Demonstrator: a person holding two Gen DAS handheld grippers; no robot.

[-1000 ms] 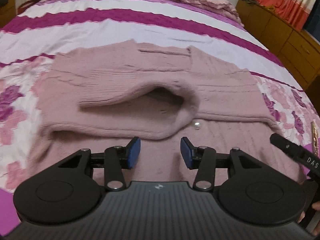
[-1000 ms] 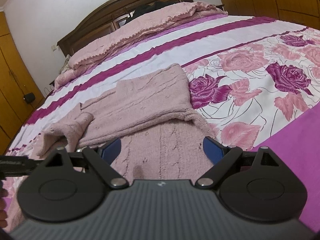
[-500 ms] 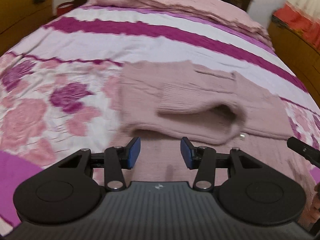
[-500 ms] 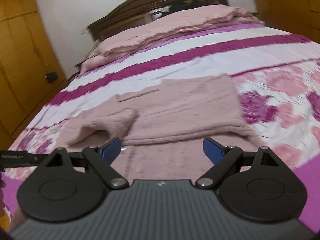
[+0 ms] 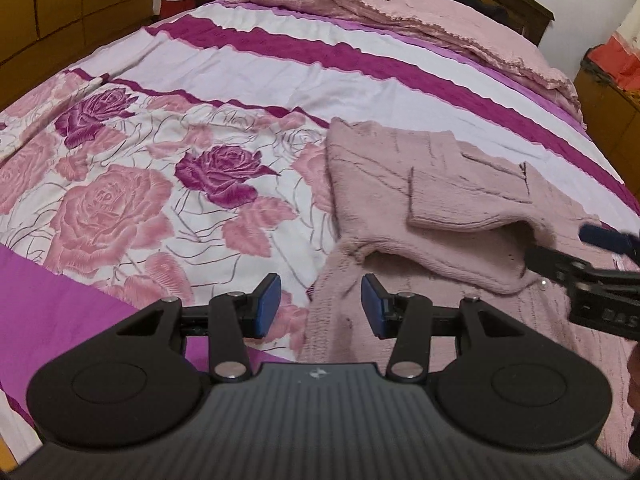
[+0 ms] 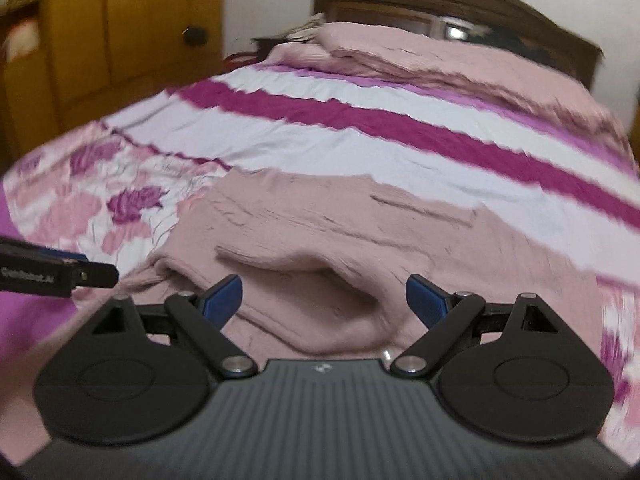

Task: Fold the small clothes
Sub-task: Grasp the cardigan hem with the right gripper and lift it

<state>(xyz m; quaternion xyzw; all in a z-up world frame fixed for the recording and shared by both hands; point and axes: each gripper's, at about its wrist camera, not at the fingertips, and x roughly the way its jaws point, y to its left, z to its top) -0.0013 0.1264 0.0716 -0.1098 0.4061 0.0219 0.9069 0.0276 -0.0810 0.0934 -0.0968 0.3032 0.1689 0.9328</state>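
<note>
A pink knit sweater (image 5: 440,184) lies flat on the bed, one sleeve (image 5: 468,208) folded across its chest. My left gripper (image 5: 320,304) hovers open over the sweater's lower left edge, where knit meets the floral sheet, with nothing between its pads. In the blurred right wrist view the sweater (image 6: 320,216) fills the middle. My right gripper (image 6: 324,300) stands wide open just above the folded sleeve's cuff (image 6: 320,292), holding nothing. One finger (image 5: 560,260) of the right gripper enters the left wrist view from the right.
The bedspread (image 5: 160,160) has rose prints near me and magenta and white stripes farther off. A pink blanket (image 5: 400,12) lies bunched by the dark headboard (image 6: 440,4). Wooden wardrobes (image 5: 60,8) stand to the left, a dresser (image 5: 608,100) to the right.
Both grippers have swung left over the bed. The left one went from above the folded sleeve to the sweater's left edge. The right one now sits over the sleeve. The sweater has not moved.
</note>
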